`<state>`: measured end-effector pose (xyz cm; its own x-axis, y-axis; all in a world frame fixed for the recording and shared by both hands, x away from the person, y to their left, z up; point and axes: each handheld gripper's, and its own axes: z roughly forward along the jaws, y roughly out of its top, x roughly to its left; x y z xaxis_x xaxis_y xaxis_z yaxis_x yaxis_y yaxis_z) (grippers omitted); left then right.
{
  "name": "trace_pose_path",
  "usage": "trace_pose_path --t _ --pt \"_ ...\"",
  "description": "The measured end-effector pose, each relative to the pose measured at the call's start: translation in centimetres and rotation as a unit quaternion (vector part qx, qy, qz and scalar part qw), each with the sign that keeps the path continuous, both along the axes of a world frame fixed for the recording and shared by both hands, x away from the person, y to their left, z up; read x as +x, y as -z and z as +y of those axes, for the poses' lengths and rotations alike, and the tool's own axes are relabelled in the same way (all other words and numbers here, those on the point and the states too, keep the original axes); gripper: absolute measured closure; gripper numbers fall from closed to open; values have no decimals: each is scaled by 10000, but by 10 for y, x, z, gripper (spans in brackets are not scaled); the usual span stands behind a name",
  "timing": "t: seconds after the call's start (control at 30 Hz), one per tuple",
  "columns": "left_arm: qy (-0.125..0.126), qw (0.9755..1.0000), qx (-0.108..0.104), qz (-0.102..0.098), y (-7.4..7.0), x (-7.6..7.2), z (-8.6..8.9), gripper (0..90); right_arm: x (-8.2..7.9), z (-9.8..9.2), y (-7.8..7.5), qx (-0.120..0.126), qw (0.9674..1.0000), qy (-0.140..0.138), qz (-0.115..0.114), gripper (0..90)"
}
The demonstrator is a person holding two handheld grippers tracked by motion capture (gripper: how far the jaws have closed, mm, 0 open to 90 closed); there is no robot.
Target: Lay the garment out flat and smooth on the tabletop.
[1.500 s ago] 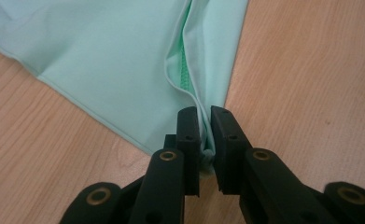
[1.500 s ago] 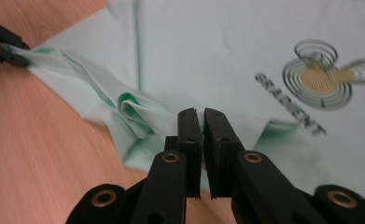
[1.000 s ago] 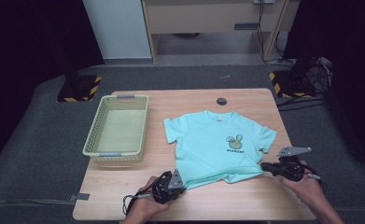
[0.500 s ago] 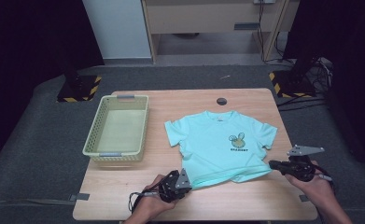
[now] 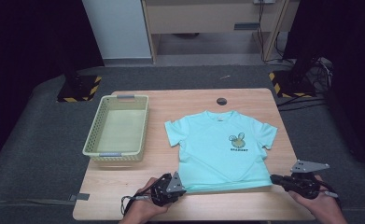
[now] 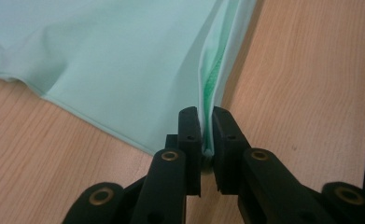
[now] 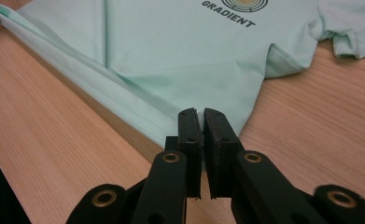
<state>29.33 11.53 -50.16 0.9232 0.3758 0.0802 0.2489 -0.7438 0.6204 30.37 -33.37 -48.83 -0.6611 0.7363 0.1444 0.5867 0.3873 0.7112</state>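
Note:
A mint-green T-shirt (image 5: 217, 149) with a small chest logo lies face up on the wooden table (image 5: 124, 186), collar away from me. My left gripper (image 5: 182, 186) is shut on the hem's near left corner; the left gripper view shows the folded hem (image 6: 207, 88) pinched between the jaws of that gripper (image 6: 206, 113). My right gripper (image 5: 272, 178) is shut on the hem's near right corner. In the right gripper view the T-shirt (image 7: 180, 56) runs up from the closed jaws of that gripper (image 7: 202, 113), and the hem is pulled taut toward the left.
A pale yellow-green basket (image 5: 117, 126) stands on the table's left half. A small black round cap (image 5: 221, 101) sits near the far edge. The near table edge lies just under both hands. Yellow-black striped bases (image 5: 80, 88) stand on the floor beyond.
My right gripper has moved to the right and a little toward me, drawing the hem's right corner with it. The hem now lies straighter and wider. The left gripper stays put.

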Motion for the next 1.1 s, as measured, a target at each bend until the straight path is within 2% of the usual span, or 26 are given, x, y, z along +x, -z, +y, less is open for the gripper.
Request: trace_pose_path --t 0.13,0.23,0.4,0.7,0.8,0.97,1.1 --pt "16 10000 -52 -42 -2 -3 -1 831 -5 -3 2 -14 10000 28 22 860" --pt "74 9999 -77 -65 -3 -8 -1 830 -15 -7 5 -9 10000 35 17 859" --pt "181 9998 -5 -49 -1 -13 -2 829 -30 -8 9 -20 10000 12 64 856" --pt "278 9996 108 -3 6 -15 -3 807 -40 -9 18 -102 9996 -66 264 835" --pt "315 9994 167 -31 8 -17 -3 764 -42 -9 20 -151 9994 -125 273 800" --pt "360 9992 186 -47 8 -20 -2 760 -48 -11 21 -201 9992 -104 342 712" --pt "390 9991 184 -43 8 -20 -3 755 -47 -10 22 -194 9991 -128 360 678"
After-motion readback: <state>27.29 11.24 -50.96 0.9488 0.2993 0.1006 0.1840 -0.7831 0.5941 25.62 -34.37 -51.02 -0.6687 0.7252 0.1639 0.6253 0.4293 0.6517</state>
